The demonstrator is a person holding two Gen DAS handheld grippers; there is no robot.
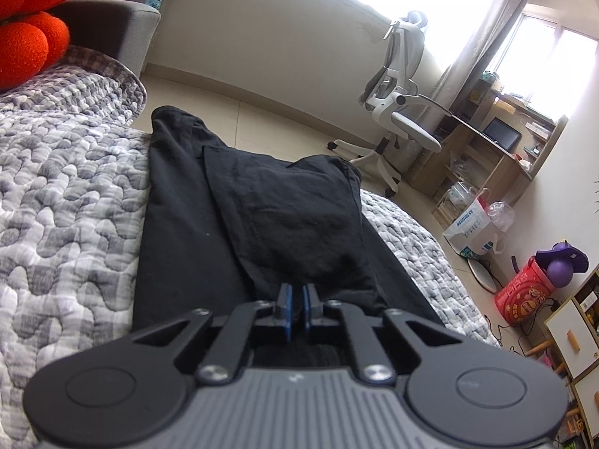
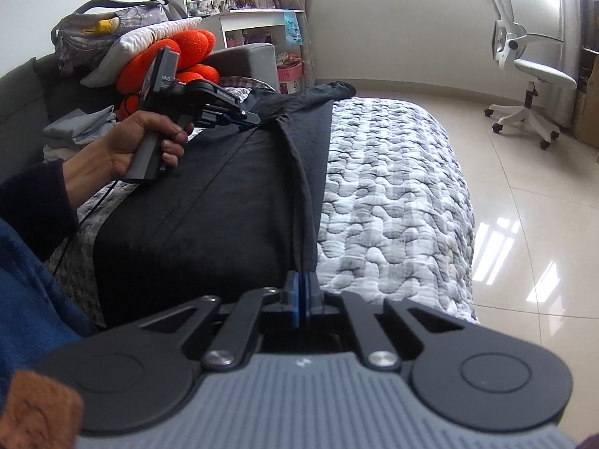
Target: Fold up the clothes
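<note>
One garment: black clothing [image 1: 239, 224], creased, lying lengthwise on the grey quilted bed cover [image 1: 67, 194].
Left wrist view: left gripper [image 1: 296, 305] nipped onto a near fold of the cloth; office chair [image 1: 397, 112] far right.
Right wrist view: right gripper [image 2: 301, 292] pinched onto the near right hem; only this view shows the person's left hand [image 2: 146, 146] on the other tool's handle, far left.
</note>
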